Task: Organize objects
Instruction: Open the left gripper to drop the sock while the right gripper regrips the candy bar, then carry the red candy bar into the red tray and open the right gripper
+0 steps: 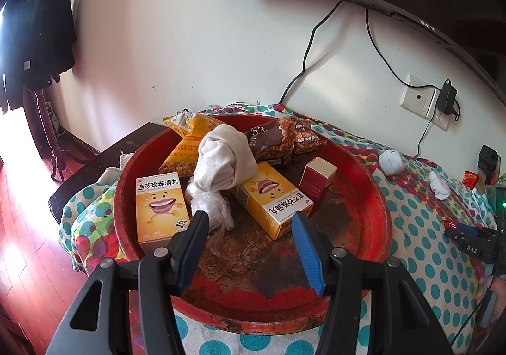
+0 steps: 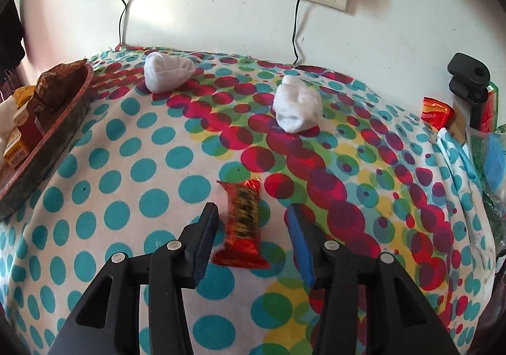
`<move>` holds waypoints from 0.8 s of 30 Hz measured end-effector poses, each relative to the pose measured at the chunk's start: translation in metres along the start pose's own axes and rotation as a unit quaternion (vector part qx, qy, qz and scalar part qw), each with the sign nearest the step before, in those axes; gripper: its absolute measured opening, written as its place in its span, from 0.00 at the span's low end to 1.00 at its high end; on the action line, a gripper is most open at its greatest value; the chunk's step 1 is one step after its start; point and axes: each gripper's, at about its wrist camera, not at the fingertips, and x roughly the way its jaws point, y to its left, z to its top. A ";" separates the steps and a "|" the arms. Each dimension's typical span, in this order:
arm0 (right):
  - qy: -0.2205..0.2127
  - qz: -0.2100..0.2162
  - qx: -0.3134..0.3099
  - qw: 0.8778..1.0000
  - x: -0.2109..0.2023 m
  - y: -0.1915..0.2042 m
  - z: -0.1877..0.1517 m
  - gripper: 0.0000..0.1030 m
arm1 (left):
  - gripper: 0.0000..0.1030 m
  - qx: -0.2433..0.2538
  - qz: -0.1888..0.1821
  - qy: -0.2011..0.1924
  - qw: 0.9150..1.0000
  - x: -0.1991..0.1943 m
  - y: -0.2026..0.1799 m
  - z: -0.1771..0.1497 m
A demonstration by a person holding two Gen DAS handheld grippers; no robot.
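The right gripper (image 2: pixel 251 212) points down at a spotted cloth (image 2: pixel 132 165) printed with teal, red and yellow dots, and a small red foil-wrapped snack bar with a dark and gold middle panel (image 2: pixel 243 223) lies flat on that cloth between its two fingers, nearer the black finger than the blue-padded one. The jaws stand partly apart and neither pad touches the wrapper, so the bar is not gripped. The bar runs lengthwise along the gripper's line, its crimped ends flaring out at each end. Farther on, toward the wall edge of the cloth, sit two balled white socks (image 2: pixel 167 75) and (image 2: pixel 297 108), well apart from the bar. At the left edge of the cloth rests a round red tray with a worn, dark-stained floor (image 1: pixel 363 171). The left gripper (image 1: pixel 249 216) hovers over the tray's near rim, its jaws moderately open with nothing between them. In the tray lie two yellow cartoon-mouth medicine boxes (image 1: pixel 159 206) and (image 1: pixel 273 197), a rolled cream sock (image 1: pixel 226 162), a crumpled clear plastic wrap (image 1: pixel 210 206), a small red box with a white top (image 1: pixel 316 181), a yellow snack packet (image 1: pixel 186 146) and brown snack packets (image 1: pixel 281 140).
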 end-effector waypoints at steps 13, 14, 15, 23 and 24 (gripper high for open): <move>-0.008 0.006 -0.023 1.000 -0.009 0.027 0.002 0.16 | 0.55 -0.008 0.004 0.000 1.000 0.001 0.005 0.001; -0.010 0.010 -0.025 1.000 -0.010 0.031 0.003 0.16 | 0.55 -0.010 0.004 -0.001 1.000 0.001 0.006 0.001; -0.012 0.016 -0.026 0.999 -0.012 0.036 0.005 0.16 | 0.55 -0.011 0.004 -0.001 1.000 0.001 0.006 0.001; -0.043 0.075 -0.078 0.993 -0.035 0.109 0.032 0.16 | 0.55 -0.013 0.006 0.000 1.000 0.002 0.007 0.001; -0.047 0.082 -0.090 0.991 -0.037 0.122 0.036 0.16 | 0.55 -0.013 0.006 0.000 1.000 0.002 0.007 0.001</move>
